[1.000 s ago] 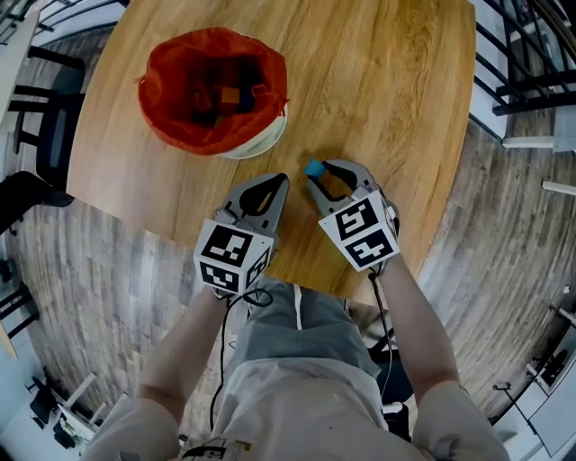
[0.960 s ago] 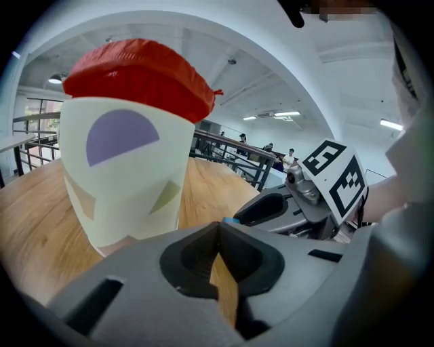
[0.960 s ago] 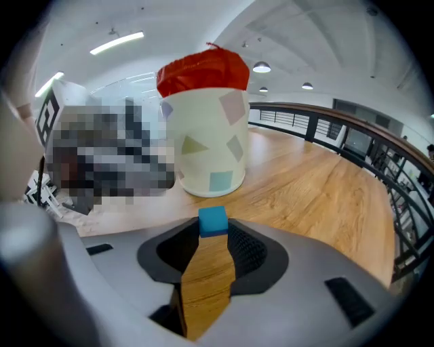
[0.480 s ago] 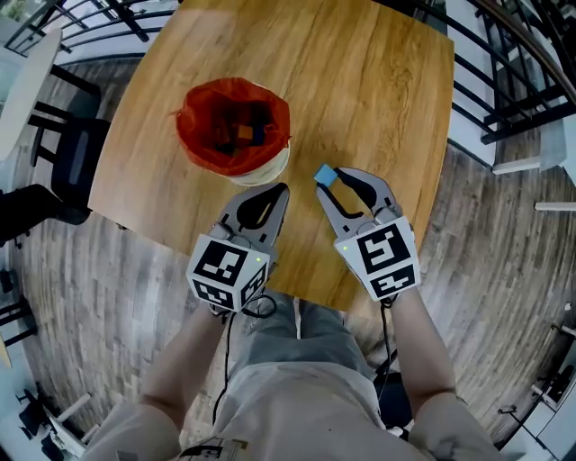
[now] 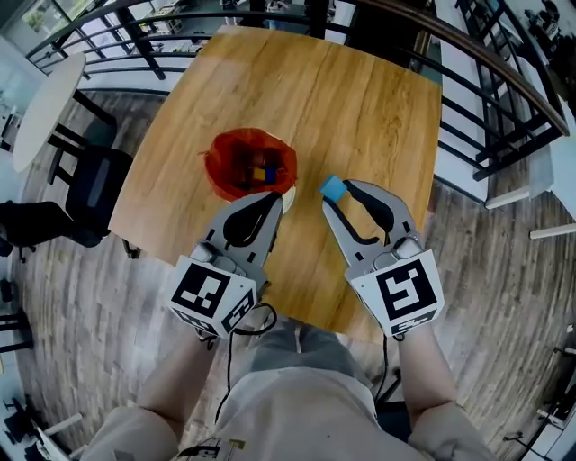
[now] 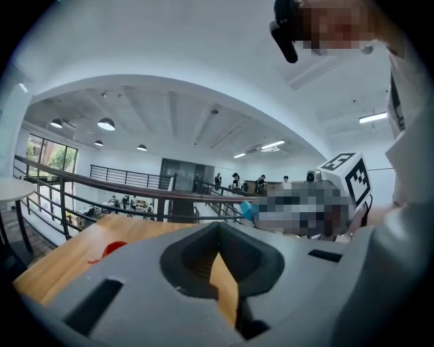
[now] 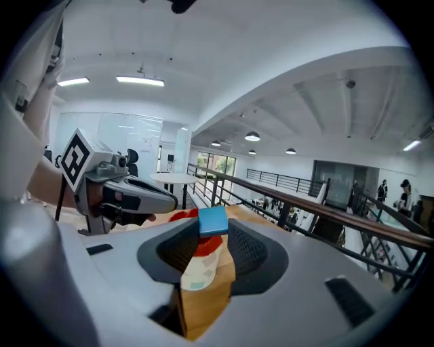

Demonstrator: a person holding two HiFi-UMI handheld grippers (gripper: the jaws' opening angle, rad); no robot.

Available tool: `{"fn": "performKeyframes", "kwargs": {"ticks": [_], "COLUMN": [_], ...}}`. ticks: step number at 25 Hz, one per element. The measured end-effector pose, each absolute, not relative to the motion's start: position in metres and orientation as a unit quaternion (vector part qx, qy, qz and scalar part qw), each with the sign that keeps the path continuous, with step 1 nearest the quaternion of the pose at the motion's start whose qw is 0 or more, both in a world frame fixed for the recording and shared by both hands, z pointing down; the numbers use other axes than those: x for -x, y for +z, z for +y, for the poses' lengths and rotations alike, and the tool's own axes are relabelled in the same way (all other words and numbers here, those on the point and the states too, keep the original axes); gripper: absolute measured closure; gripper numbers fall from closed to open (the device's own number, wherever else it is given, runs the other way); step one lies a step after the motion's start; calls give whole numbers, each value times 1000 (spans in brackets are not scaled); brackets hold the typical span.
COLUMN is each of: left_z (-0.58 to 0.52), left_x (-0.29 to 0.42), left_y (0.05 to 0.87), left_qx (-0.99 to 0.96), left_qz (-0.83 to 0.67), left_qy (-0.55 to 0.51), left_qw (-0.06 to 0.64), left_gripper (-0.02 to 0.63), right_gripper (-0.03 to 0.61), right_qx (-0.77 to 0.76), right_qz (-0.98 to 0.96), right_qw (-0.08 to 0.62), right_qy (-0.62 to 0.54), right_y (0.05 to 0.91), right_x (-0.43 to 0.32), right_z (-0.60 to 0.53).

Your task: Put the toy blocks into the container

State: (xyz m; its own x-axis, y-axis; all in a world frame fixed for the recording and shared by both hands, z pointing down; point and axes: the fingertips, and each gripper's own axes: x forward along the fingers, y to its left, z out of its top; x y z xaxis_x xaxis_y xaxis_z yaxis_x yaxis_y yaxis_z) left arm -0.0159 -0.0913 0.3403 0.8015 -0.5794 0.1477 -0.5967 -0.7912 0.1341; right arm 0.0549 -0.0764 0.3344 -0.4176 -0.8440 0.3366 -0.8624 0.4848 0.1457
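Blue is the block point(image 5: 334, 187) you have pinched at the very tips of your right hand-held gripper point(image 5: 337, 194). In the right gripper view the jaws are clamped on its two sides, and the block point(image 7: 213, 221) sits square between them, clear of the counter point(image 5: 369, 108). In the head view it lies just right of the container point(image 5: 214, 167), near the rim but apart from it. The container is a pale tub with a red lining folded over its rim. It stands on the counter and holds several blocks point(image 5: 260, 173), a yellow and a blue one among them. In the right gripper view the container point(image 7: 198, 270) shows through the gap behind the jaws, below the block. Your left hand-held gripper point(image 5: 276, 199) has its jaws together with nothing between them, as the left gripper view shows. In the head view its tips lie at the container's near right edge, and the pictures don't settle whether they touch it. In the left gripper view the red lining point(image 6: 112, 247) shows to the left of those jaws. Left of the container, off the counter, stand a dark chair point(image 5: 94, 191) and a round white table point(image 5: 45, 108). Beyond the container a black railing point(image 5: 180, 16) runs past the counter's far edge. The floor point(image 5: 490, 261) around is grey wood plank.
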Motion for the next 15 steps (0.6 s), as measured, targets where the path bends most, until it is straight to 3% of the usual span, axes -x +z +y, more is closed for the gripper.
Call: {"fn": "performKeyframes", "kwargs": {"ticks": [15], "left_z": [-61], "left_x": [51], "left_y": [184], "left_qx": [-950], "left_qz": [-310], "left_qy": [-39], "left_qw": [-12], "left_gripper": [603], "right_gripper": [439], "right_qx": [-528], "right_qz": [-841], "right_qw": [98], "right_qy": [-73], "right_y": [184], "right_x": [-44], "right_z": [-38]}}
